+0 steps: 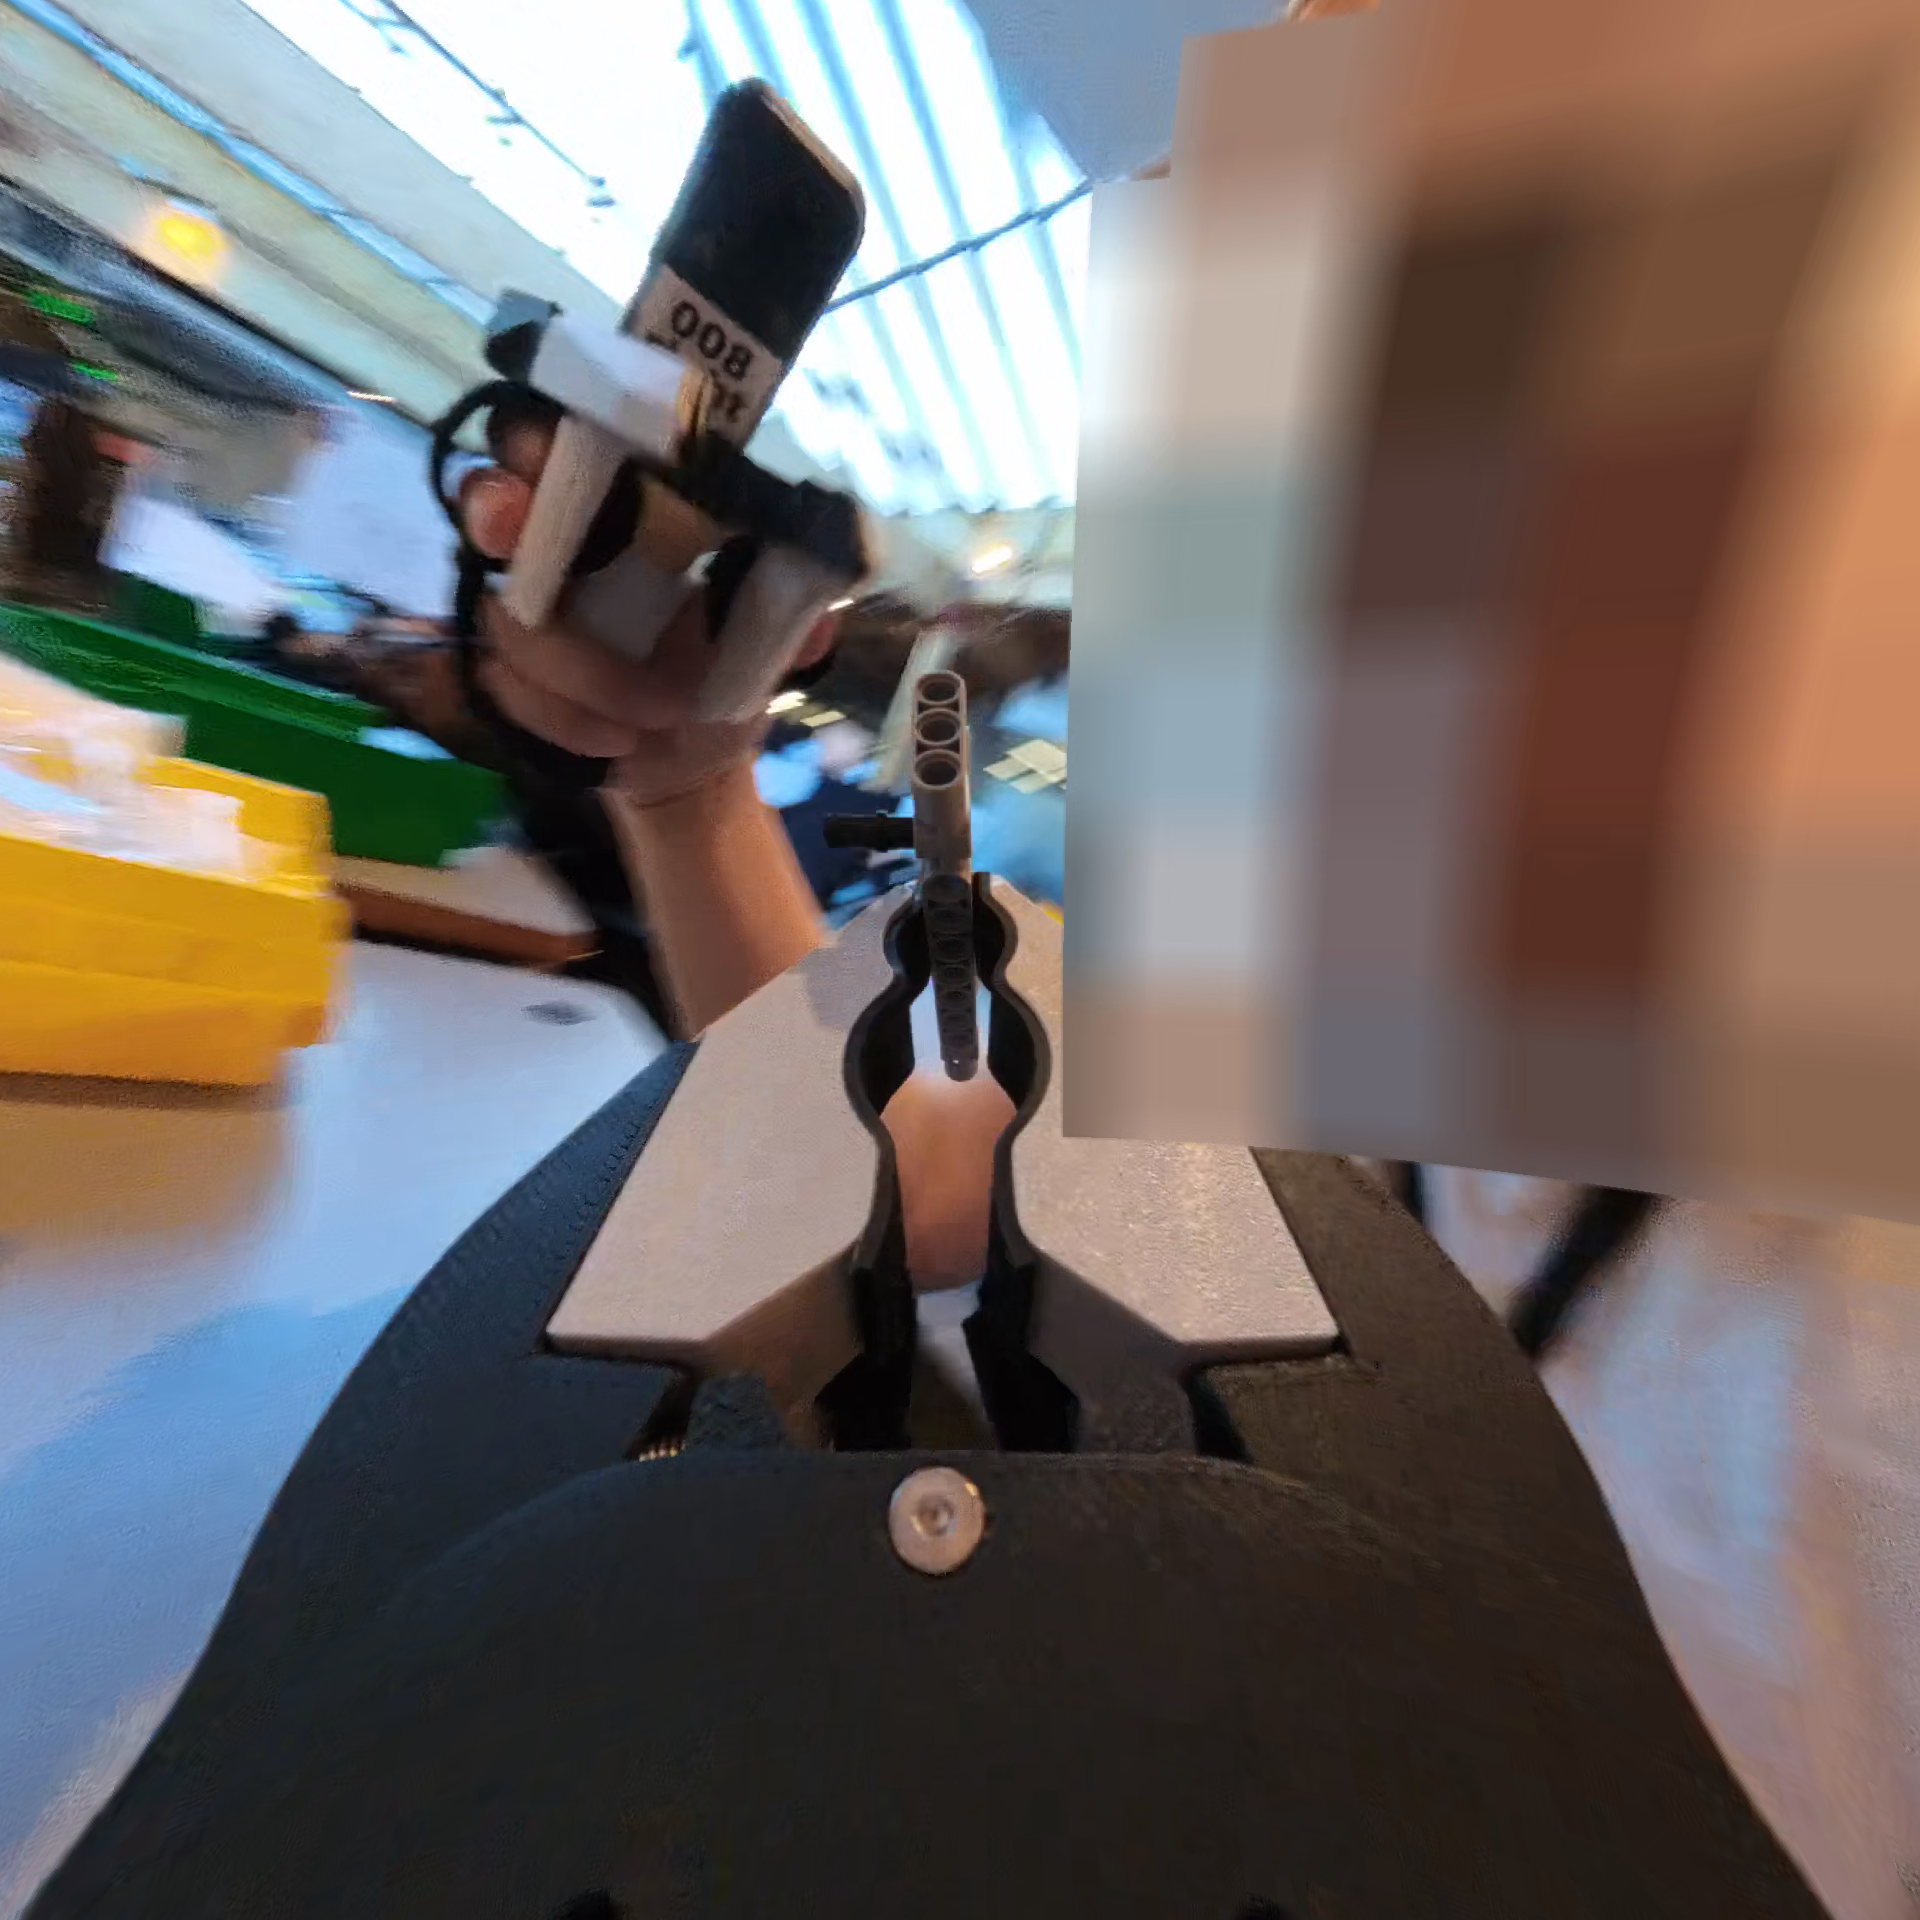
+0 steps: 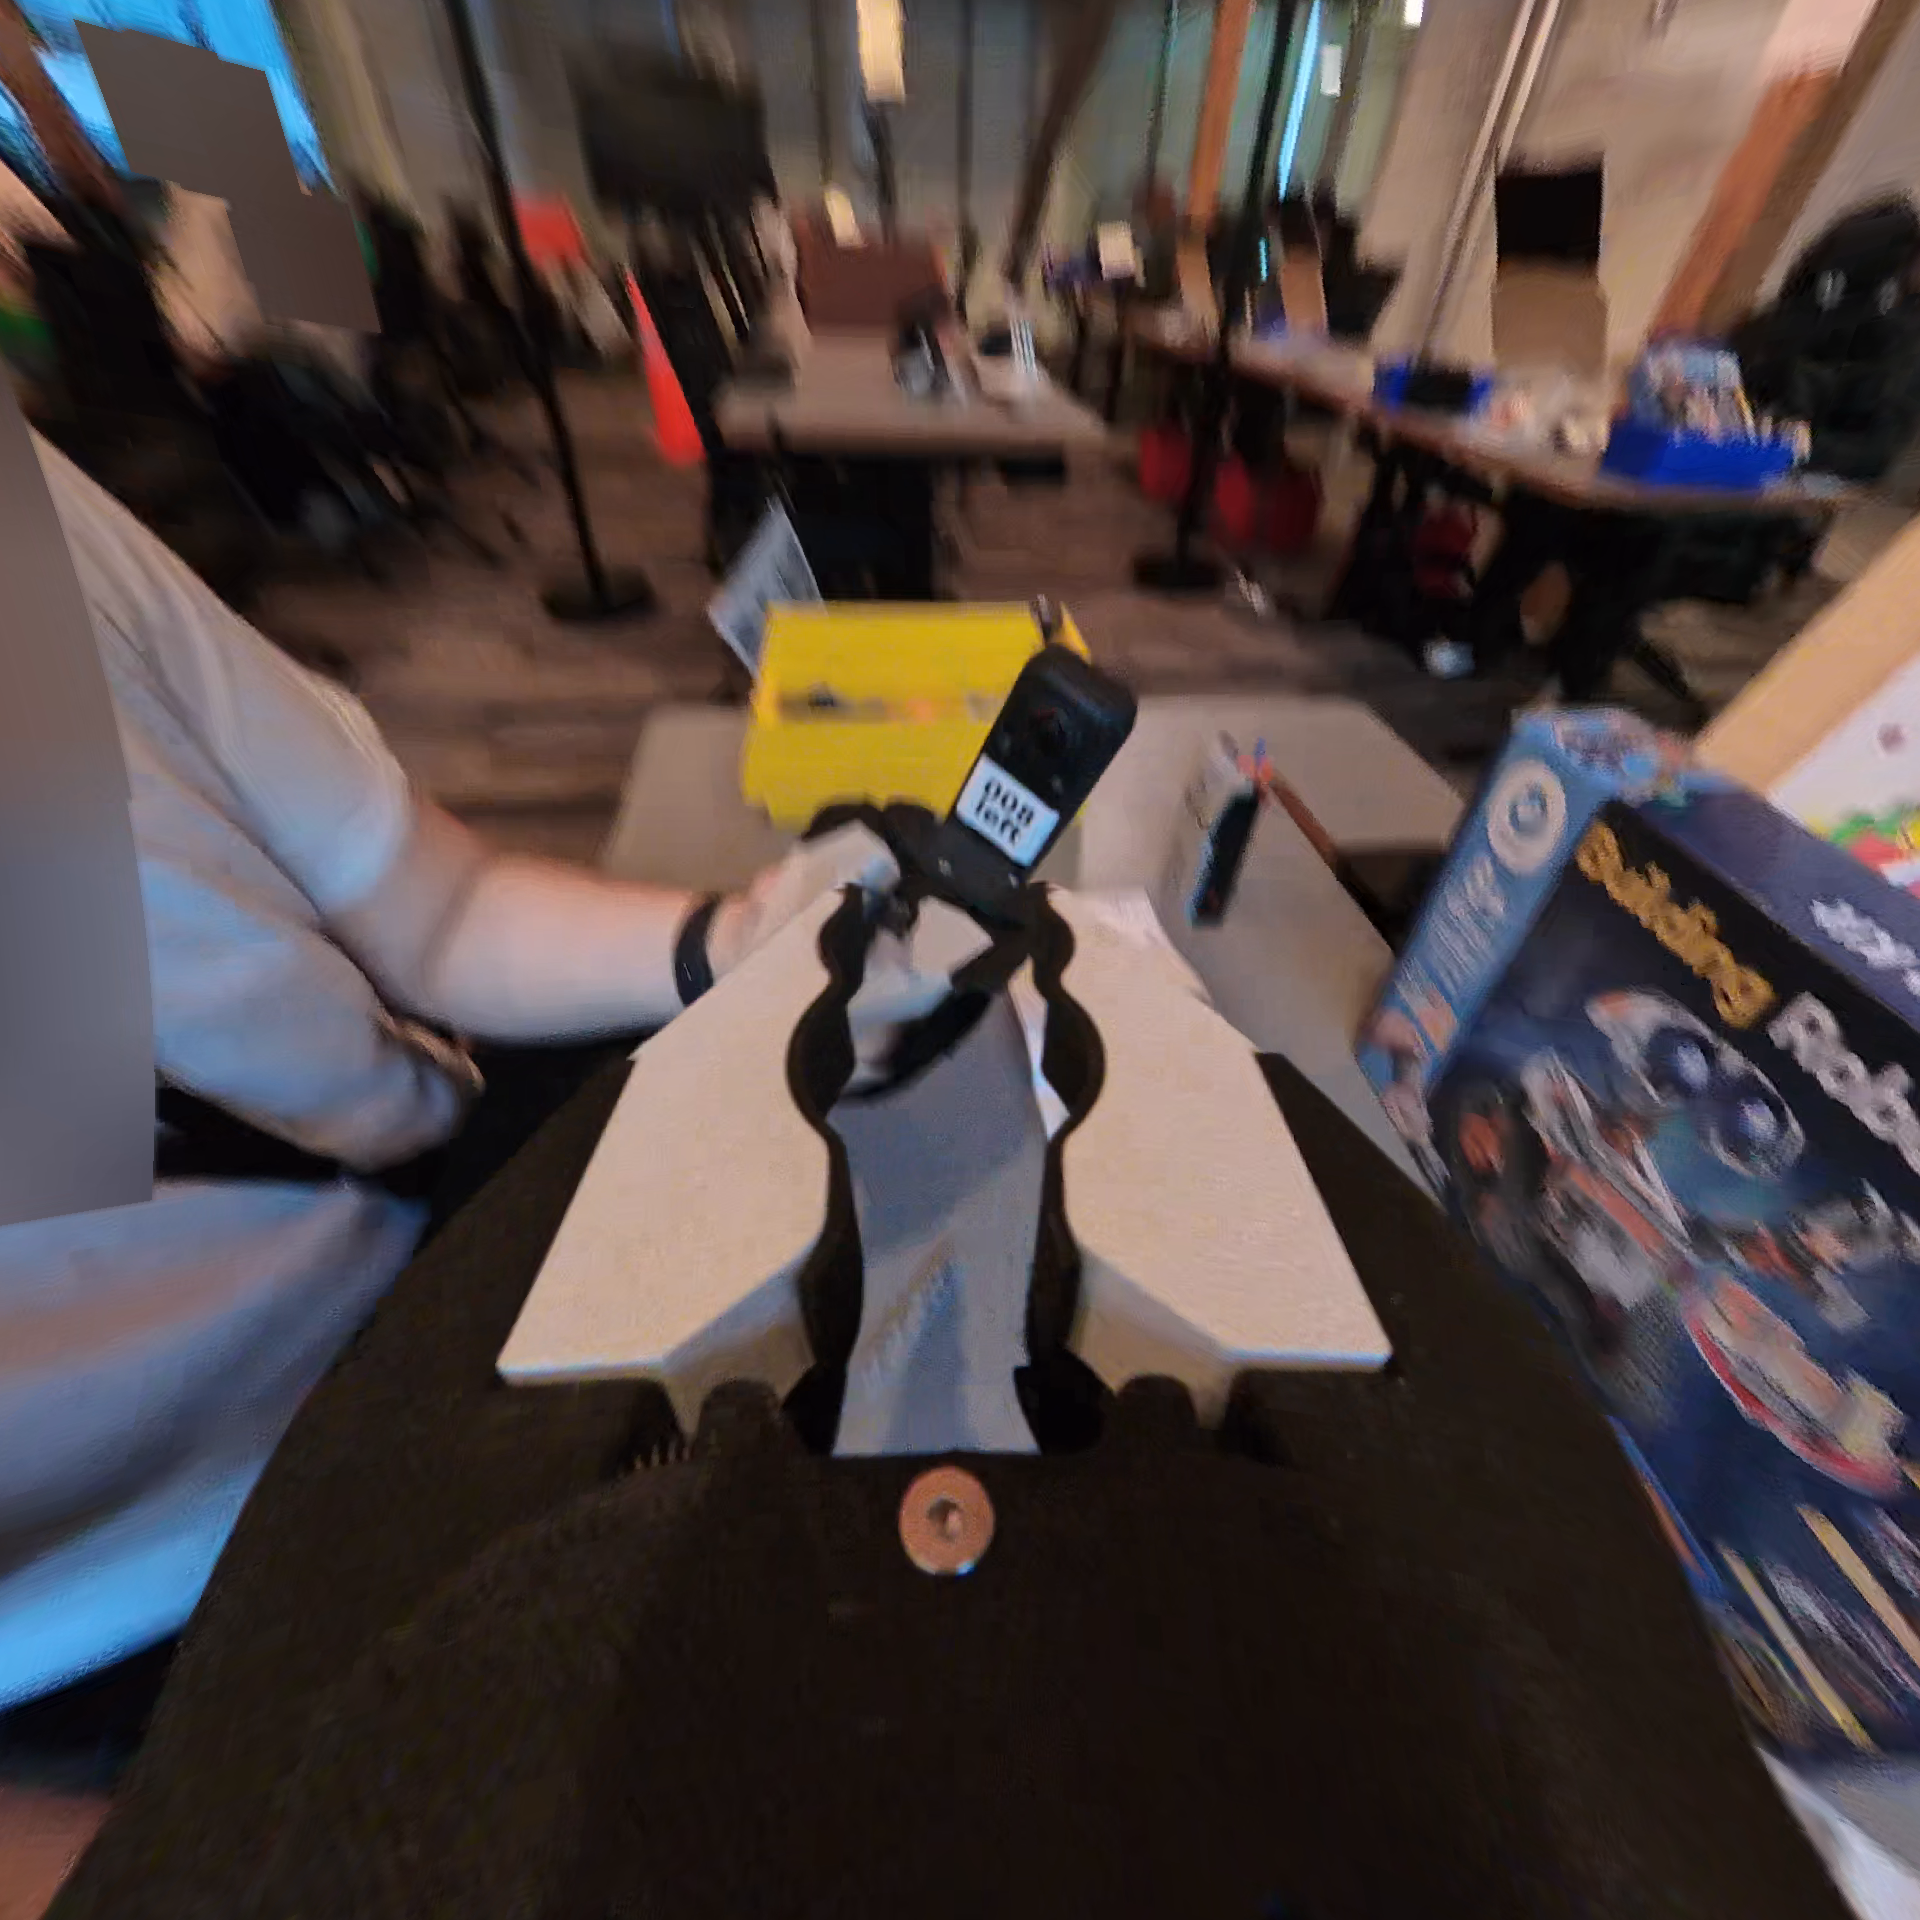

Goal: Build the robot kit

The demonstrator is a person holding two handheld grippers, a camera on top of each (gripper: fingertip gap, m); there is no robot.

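Observation:
My left gripper (image 1: pixel 948 896) is shut on a dark grey perforated beam (image 1: pixel 954 977) that stands upright between its fingertips. A light grey beam with round holes (image 1: pixel 940 753) is joined to the top of the dark beam. A black pin (image 1: pixel 862 831) sticks out to the left of that joint. My right gripper (image 2: pixel 945 925) is open and empty, raised in the air. In the left wrist view the right gripper (image 1: pixel 665 582) is held by a hand up and to the left of the beams. The black camera (image 2: pixel 1049 748) of the left gripper shows just beyond the right gripper's tips.
Yellow bins (image 1: pixel 156 935) and a green bin (image 1: pixel 312 727) stand at the left on the pale table (image 1: pixel 416 1143). In the right wrist view a yellow bin (image 2: pixel 883 707) sits ahead and a blue toy box (image 2: pixel 1662 1143) stands close on the right. A white-sleeved arm (image 2: pixel 312 883) reaches in from the left. The tips of one gripper are about 7 cm away from the tips of the other.

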